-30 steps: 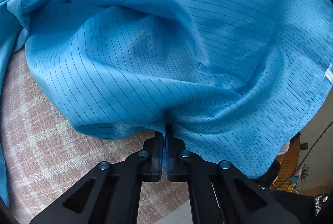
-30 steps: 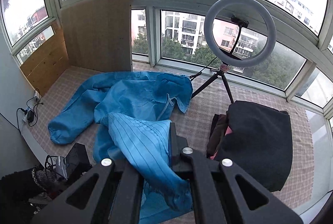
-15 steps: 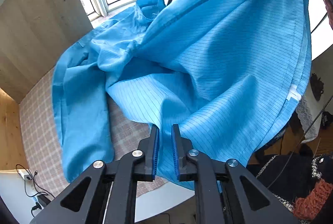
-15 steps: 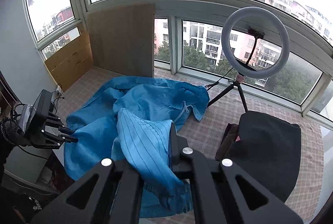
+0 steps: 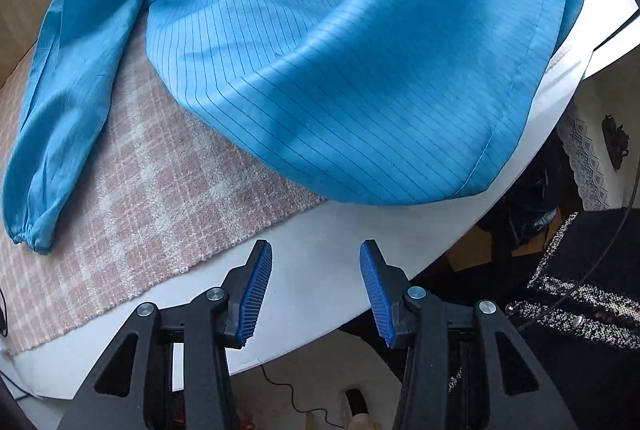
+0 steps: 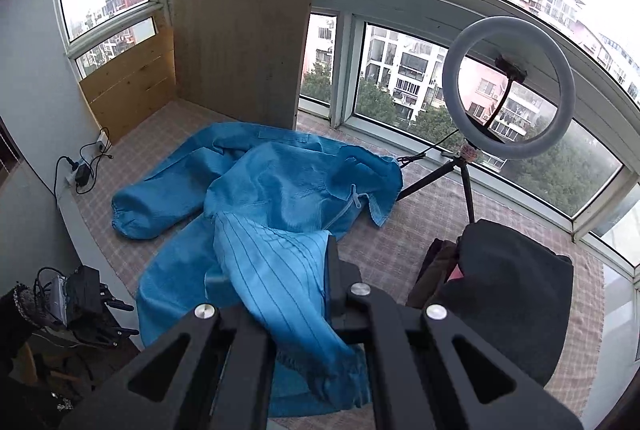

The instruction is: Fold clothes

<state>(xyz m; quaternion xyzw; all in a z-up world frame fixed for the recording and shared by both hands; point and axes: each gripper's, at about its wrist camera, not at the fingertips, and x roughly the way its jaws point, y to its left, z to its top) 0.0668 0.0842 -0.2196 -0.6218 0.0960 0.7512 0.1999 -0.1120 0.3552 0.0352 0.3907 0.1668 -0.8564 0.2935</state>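
Blue coat [image 6: 276, 186] lies spread on the checked mat [image 5: 152, 190] of the window platform, one sleeve [image 5: 60, 102] stretched out flat to the side and a dark pile [image 6: 508, 286] well apart from it, near the ring light [image 6: 508, 88]. Left gripper [image 5: 316, 286] has just been opening; its jaws stand apart with nothing between them, near the hem of the coat but not touching it. Right gripper [image 6: 320, 310] has its jaws together, clamped on a striped fold of the coat, which hangs over its fingers.
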